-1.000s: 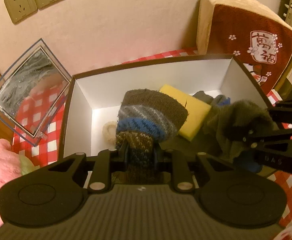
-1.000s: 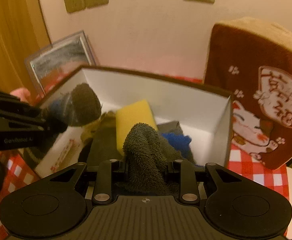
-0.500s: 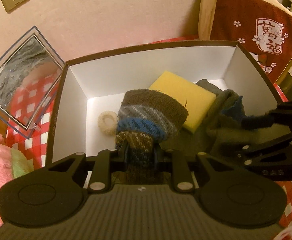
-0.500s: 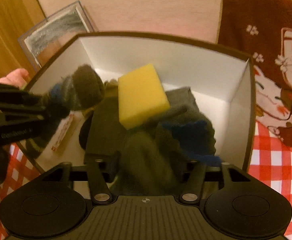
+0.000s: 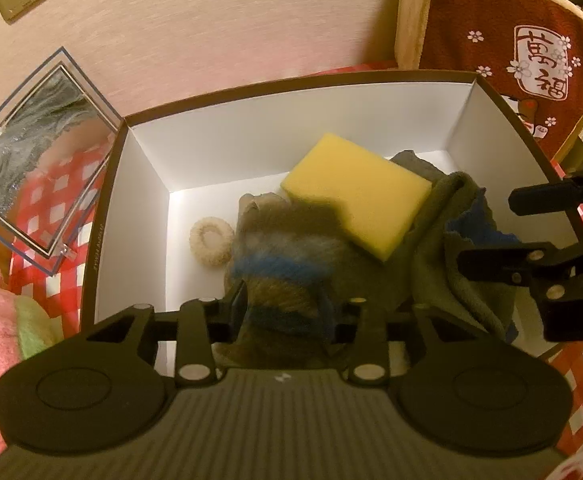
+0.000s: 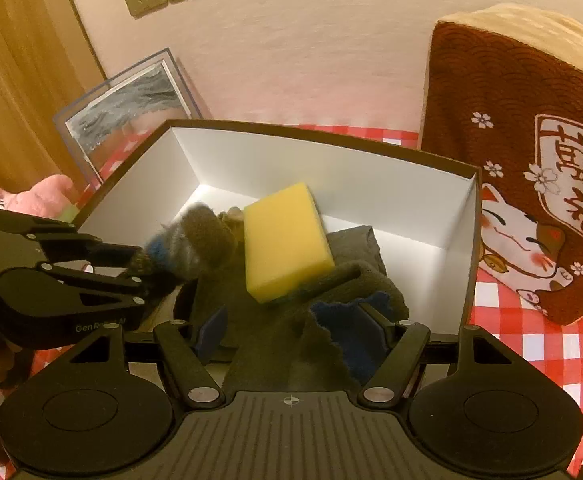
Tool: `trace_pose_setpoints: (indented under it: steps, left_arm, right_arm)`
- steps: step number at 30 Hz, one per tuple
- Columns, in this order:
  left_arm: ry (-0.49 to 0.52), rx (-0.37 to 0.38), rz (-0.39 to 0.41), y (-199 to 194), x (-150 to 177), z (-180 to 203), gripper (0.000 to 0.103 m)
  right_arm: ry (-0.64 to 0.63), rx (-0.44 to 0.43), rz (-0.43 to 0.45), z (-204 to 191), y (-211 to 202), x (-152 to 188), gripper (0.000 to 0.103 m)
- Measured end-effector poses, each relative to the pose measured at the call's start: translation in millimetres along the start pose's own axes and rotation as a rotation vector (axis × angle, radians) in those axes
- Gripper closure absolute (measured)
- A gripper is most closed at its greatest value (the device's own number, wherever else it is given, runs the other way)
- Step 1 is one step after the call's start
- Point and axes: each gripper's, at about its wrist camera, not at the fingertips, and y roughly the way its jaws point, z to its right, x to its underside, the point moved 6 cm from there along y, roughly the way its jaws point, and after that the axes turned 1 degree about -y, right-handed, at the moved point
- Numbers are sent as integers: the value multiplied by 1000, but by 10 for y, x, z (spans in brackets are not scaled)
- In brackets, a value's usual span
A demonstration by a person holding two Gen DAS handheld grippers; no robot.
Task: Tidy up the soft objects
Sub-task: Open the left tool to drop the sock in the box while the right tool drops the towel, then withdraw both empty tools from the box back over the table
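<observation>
Here the left gripper (image 5: 281, 306) has just been opening, its jaws parted around a blurred striped knit sock (image 5: 279, 256). The right gripper (image 6: 293, 330), also just opening, stands wide over a dark green towel (image 6: 331, 292). Both lie inside the white box (image 5: 139, 184), beside a yellow sponge (image 5: 355, 196) and a cream scrunchie (image 5: 210, 242). Behind stands a lucky-cat cushion (image 6: 531, 184).

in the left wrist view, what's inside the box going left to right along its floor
Cream ring → striped knit sock, blurred between the left gripper's fingers → yellow sponge → dark green cloth with a blue piece on it, by the right gripper.
</observation>
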Motion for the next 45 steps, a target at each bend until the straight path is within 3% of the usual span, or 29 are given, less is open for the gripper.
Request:
trace_pose_setpoints:
  steps: [3, 23, 35, 45]
  left_arm:
    - [10, -11, 7, -22, -8, 10, 56]
    - [-35, -14, 46, -301, 49, -36, 52]
    - [-104, 3, 116, -897, 250, 64, 49]
    - [-159, -4, 204, -1591, 608, 345, 45]
  right_arm:
    - [0, 6, -3, 13, -4, 17, 33]
    - [6, -3, -2, -17, -104, 141, 31]
    - [25, -32, 112, -92, -630, 379, 31]
    - [31, -42, 210, -175, -1265, 666, 31]
